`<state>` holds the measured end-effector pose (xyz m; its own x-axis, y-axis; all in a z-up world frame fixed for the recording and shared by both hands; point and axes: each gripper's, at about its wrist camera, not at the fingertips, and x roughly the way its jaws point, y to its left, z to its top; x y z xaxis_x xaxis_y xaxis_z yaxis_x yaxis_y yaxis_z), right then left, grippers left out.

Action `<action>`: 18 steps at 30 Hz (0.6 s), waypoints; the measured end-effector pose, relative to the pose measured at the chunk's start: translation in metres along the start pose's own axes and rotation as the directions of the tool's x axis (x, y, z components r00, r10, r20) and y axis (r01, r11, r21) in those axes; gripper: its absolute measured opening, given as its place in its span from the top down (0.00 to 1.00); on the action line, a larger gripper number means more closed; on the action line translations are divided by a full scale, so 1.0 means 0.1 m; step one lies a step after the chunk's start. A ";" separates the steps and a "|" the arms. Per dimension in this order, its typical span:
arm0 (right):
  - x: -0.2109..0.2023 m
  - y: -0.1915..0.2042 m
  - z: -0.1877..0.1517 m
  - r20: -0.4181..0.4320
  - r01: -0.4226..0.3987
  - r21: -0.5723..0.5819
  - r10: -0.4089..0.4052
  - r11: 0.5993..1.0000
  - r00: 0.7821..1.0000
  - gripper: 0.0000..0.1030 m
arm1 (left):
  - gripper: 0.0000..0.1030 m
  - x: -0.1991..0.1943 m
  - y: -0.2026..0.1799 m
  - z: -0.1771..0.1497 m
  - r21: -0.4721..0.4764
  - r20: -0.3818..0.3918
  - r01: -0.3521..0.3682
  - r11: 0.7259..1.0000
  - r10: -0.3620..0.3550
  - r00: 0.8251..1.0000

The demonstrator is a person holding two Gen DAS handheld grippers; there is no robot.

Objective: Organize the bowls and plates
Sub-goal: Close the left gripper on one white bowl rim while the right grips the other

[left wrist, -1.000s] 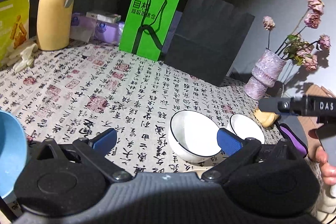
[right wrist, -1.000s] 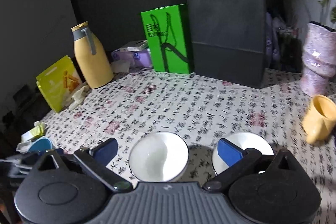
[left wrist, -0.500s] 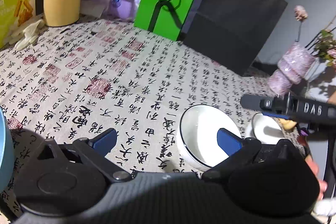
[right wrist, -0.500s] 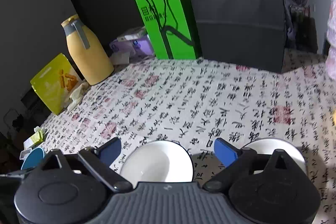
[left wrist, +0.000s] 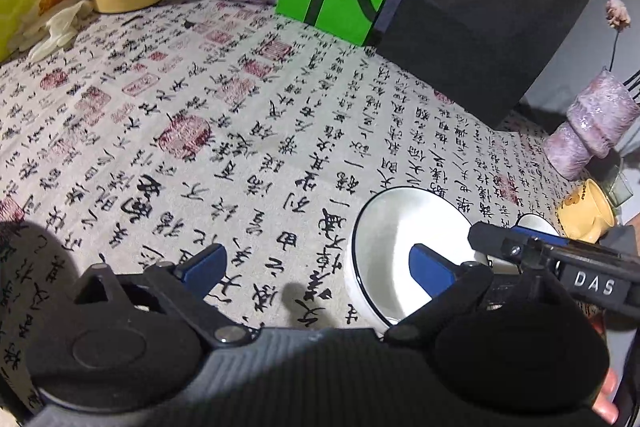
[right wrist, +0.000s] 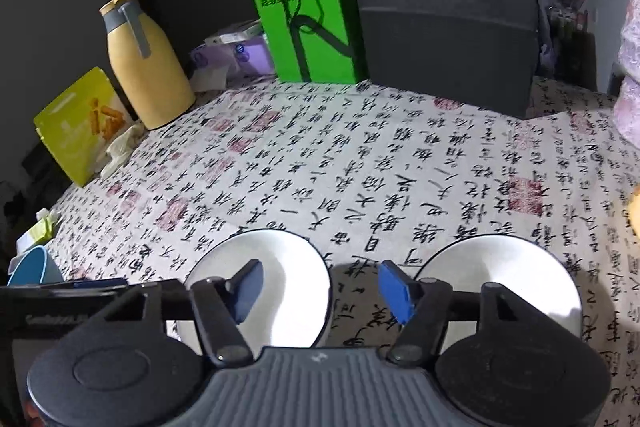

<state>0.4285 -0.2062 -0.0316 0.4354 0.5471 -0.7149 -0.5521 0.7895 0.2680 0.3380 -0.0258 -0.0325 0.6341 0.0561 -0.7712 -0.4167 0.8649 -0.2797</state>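
- Bowls first: a white bowl with a dark rim (right wrist: 276,283) sits on the tabletop (right wrist: 360,163) right under the right tongs (right wrist: 318,287), and a second white bowl (right wrist: 504,279) stands just beside it to the right, the two not touching.
- Right tongs: the jaws are closing; the left blue pad (right wrist: 246,289) hangs over the inside of the first bowl and the other pad over the cloth in the gap between the bowls, so that bowl's right rim lies between them (no pad visibly presses on it).
- Left tongs (left wrist: 316,267): jaws wide and just beginning to close, nothing gripped; the right pad (left wrist: 430,273) hovers over the first bowl's hollow (left wrist: 396,239), the left pad over bare cloth.
- In the left wrist view the right tongs' black body crosses in from the right, covering most of the second bowl (left wrist: 534,223).
- Cloth on the tabletop is pale with black calligraphy and red seals.
- Farther right: a yellow mug (left wrist: 586,211) and a purple vase (left wrist: 592,127).
- Along the back: a dark paper bag (right wrist: 448,11), a green box (right wrist: 308,7), a yellow jug (right wrist: 144,67) and a yellow snack packet (right wrist: 76,123).
- At the left edge, a blue bowl (right wrist: 32,267) (only partly in view).
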 end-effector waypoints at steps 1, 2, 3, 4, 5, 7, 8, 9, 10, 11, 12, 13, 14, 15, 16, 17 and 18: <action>0.02 -0.01 0.00 -0.009 -0.001 0.001 0.001 1.000 1.000 0.41 | 0.09 0.02 -0.02 0.00 -0.002 -0.011 -0.001 1.000 0.001 1.000; 0.04 -0.01 0.00 -0.018 0.000 0.001 0.000 1.000 1.000 0.43 | 0.10 0.04 -0.03 -0.01 -0.003 -0.023 -0.004 1.000 0.004 1.000; 0.07 -0.01 -0.01 -0.028 -0.001 0.000 0.001 1.000 1.000 0.46 | 0.14 0.06 -0.05 -0.01 -0.003 -0.034 -0.010 1.000 0.009 0.999; 0.10 -0.01 -0.01 -0.039 0.000 0.000 0.000 1.000 0.999 0.50 | 0.18 0.08 -0.07 -0.02 -0.004 -0.044 -0.014 1.000 0.014 0.999; 0.12 -0.01 -0.01 -0.049 0.002 0.000 -0.002 1.000 0.999 0.54 | 0.20 0.10 -0.08 -0.02 -0.008 -0.054 -0.015 1.000 0.015 0.998; 0.14 -0.02 -0.03 -0.059 0.006 -0.001 -0.006 1.000 0.998 0.59 | 0.23 0.12 -0.11 -0.03 -0.012 -0.068 -0.017 1.000 0.016 0.998; 0.15 -0.02 -0.04 -0.061 0.007 0.002 -0.007 1.000 0.998 0.62 | 0.23 0.13 -0.13 -0.03 -0.011 -0.072 -0.020 1.000 0.019 0.997; 0.16 -0.02 -0.04 -0.064 0.006 0.000 -0.006 1.000 0.998 0.63 | 0.26 0.14 -0.14 -0.04 -0.011 -0.077 -0.023 1.000 0.022 0.997; 0.17 -0.01 -0.05 -0.069 0.004 -0.004 -0.004 1.000 0.998 0.64 | 0.29 0.15 -0.15 -0.04 -0.010 -0.083 -0.024 1.000 0.023 0.996; 0.18 0.00 -0.05 -0.074 0.002 -0.007 -0.002 1.000 0.997 0.64 | 0.30 0.16 -0.17 -0.04 -0.009 -0.089 -0.025 1.000 0.024 0.996; 0.20 0.01 -0.06 -0.080 0.003 -0.012 -0.004 1.000 0.997 0.65 | 0.34 0.17 -0.18 -0.04 -0.010 -0.095 -0.026 1.000 0.025 0.995; 0.21 0.01 -0.06 -0.085 0.008 -0.016 -0.009 1.000 0.996 0.67 | 0.39 0.18 -0.19 -0.04 -0.011 -0.102 -0.026 1.000 0.025 0.994; 0.23 0.02 -0.07 -0.092 0.011 -0.018 -0.013 1.000 0.996 0.69 | 0.40 0.20 -0.20 -0.04 -0.013 -0.111 -0.026 1.000 0.024 0.993; 0.25 0.02 -0.07 -0.099 0.011 -0.019 -0.013 1.000 0.995 0.71 | 0.46 0.21 -0.21 -0.04 -0.013 -0.123 -0.026 1.000 0.024 0.992; 0.26 0.02 -0.08 -0.106 0.013 -0.019 -0.015 1.000 0.994 0.74 | 0.55 0.23 -0.22 -0.04 -0.013 -0.132 -0.029 0.999 0.027 0.991; 0.27 0.03 -0.09 -0.111 0.014 -0.020 -0.016 1.000 0.994 0.77 | 0.58 0.24 -0.24 -0.04 -0.013 -0.140 -0.032 0.999 0.030 0.990; 0.28 0.03 -0.10 -0.115 0.011 -0.021 -0.014 1.000 0.993 0.78 | 0.62 0.25 -0.24 -0.04 -0.016 -0.144 -0.030 0.999 0.028 0.989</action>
<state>0.4318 -0.1909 -0.0573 0.3581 0.5006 -0.7882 -0.5620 0.7897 0.2462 0.3609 -0.0476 -0.0473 0.5219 0.0078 -0.8530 -0.4464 0.8546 -0.2653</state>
